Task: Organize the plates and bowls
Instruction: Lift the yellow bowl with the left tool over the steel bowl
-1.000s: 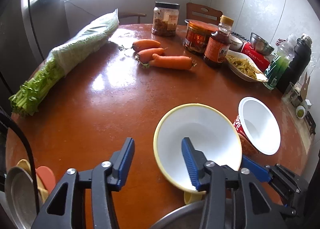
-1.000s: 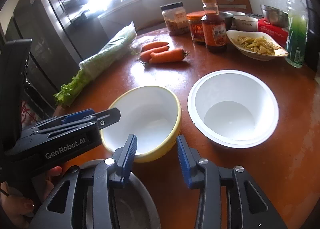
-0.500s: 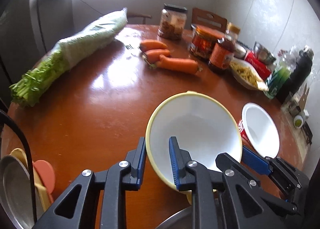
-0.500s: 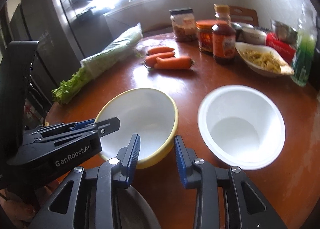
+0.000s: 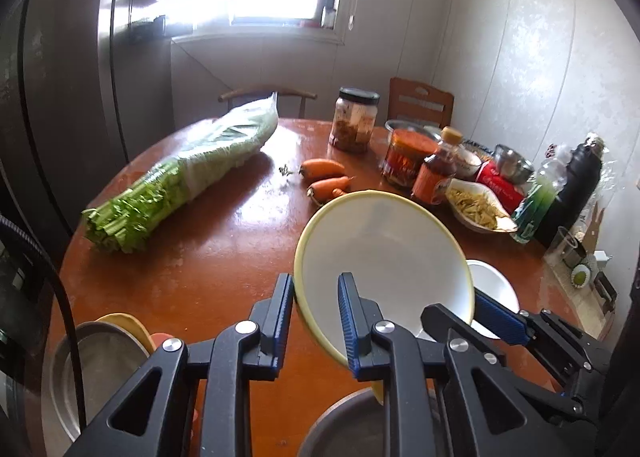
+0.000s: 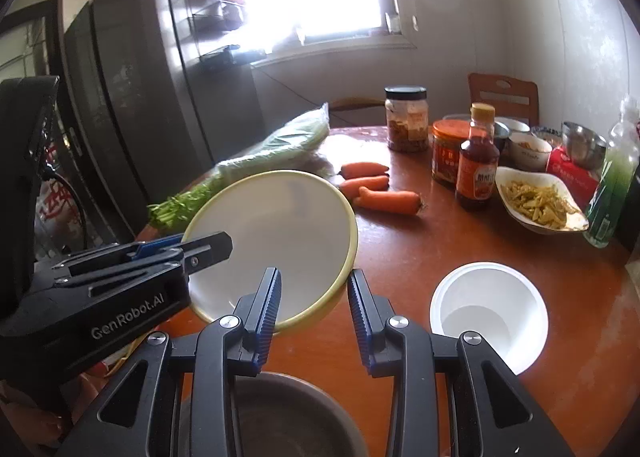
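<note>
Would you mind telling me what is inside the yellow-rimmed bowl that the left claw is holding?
The yellow-rimmed bowl is empty: a bare white interior, gripped at the rim by the left claw. The claws cover parts of the interior.

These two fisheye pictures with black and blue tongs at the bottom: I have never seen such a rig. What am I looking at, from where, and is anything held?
There is no robot: a person holds a two-finger claw in each hand, and each claw carries a camera looking forward along its fingers. In the left wrist view, the left claw is shut on the rim of the yellow-rimmed bowl, which is tilted and lifted off the round table. In the right wrist view, the right claw is open and holds nothing; the other claw shows at its left edge. On the table lie a white bowl, carrots, bagged celery, jars, a sauce bottle and a dish of food. A metal bowl sits nearest, below the claws.
</note>
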{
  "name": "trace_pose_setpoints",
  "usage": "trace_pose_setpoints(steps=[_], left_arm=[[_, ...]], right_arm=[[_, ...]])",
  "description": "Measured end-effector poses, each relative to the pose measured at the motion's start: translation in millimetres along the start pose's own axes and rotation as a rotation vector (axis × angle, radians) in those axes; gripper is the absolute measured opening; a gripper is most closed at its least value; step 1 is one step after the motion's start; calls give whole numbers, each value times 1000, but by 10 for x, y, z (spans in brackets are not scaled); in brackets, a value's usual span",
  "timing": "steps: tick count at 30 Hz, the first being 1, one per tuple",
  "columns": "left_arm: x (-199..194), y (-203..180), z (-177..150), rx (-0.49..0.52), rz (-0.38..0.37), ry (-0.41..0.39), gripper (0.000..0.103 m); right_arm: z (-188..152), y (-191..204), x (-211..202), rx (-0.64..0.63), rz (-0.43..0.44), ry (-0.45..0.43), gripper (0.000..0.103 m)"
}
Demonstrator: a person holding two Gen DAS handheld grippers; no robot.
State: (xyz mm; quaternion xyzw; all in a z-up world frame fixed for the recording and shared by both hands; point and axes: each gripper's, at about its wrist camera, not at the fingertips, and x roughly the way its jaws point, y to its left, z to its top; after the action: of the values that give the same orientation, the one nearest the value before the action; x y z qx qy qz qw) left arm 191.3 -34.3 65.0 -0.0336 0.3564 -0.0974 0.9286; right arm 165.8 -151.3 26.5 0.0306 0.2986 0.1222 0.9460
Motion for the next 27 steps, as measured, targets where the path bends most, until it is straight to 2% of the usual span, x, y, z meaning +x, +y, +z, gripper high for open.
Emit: trace_pose_setpoints(steps=[4,12,20,27], left_arm=[[-183,-45,-135,5,5,-12,23],[-388,-160,-609,23,6,3,23],[-320,-267,-1028,59,45,37,23],[-211,-275,-1137,63,66,64,23]], right_arm=[[-98,58,-195,-15,11,-7,36],[-556,118,-506,-58,15,23,36],[-887,133,-532,-101,-9,60,36],[-1035,93,-399,-115,-16,94,35]])
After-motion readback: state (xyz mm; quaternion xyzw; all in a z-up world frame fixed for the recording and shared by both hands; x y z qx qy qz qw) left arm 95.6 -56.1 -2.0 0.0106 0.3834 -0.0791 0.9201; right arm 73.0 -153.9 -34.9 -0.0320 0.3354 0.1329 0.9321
